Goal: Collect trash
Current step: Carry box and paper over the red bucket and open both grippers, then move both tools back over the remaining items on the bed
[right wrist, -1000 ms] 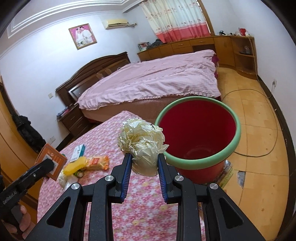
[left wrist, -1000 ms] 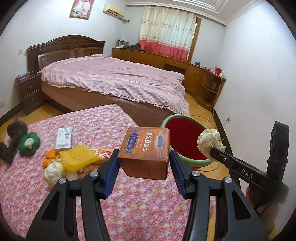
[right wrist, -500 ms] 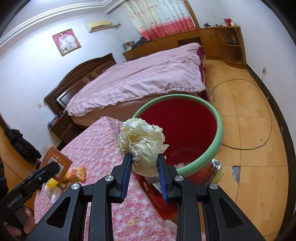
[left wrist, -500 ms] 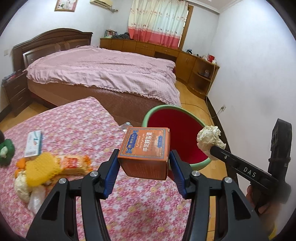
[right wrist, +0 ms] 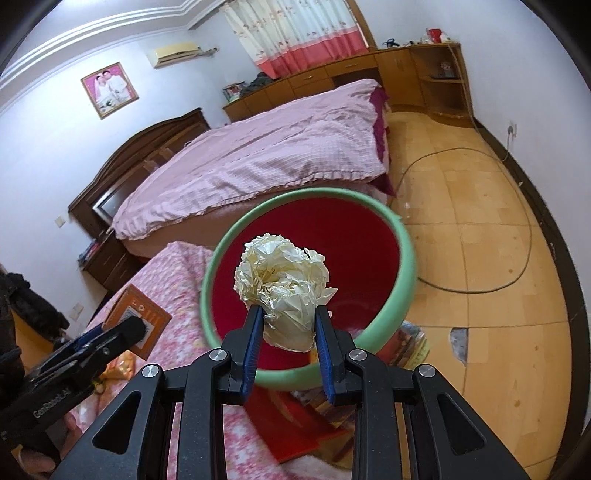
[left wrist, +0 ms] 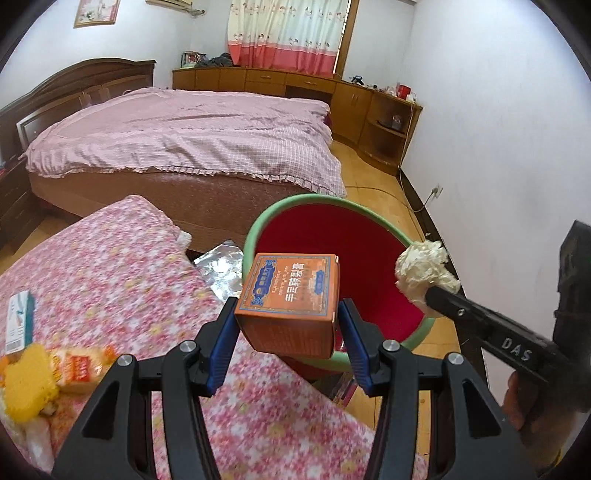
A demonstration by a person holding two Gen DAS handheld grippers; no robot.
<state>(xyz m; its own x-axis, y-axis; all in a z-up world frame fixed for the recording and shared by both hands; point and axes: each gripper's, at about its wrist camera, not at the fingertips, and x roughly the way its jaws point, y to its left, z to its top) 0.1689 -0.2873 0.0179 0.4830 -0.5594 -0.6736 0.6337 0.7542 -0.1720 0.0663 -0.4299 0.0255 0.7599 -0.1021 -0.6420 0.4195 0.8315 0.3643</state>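
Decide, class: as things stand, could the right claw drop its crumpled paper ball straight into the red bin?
Probably yes. The right claw, shut on the crumpled paper ball, sits in front of the red bin's open mouth with nothing visible between them, though its height above the rim is unclear.

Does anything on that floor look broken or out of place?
Yes. A floor tile has a broken patch showing grey underneath, right of the bin. Crumpled foil lies between table and bin, and flat packaging is wedged under the bin.

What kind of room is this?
A bedroom, most likely in a home. There's a big bed with a pink cover, a curtained window, and wooden cabinets along the wall.
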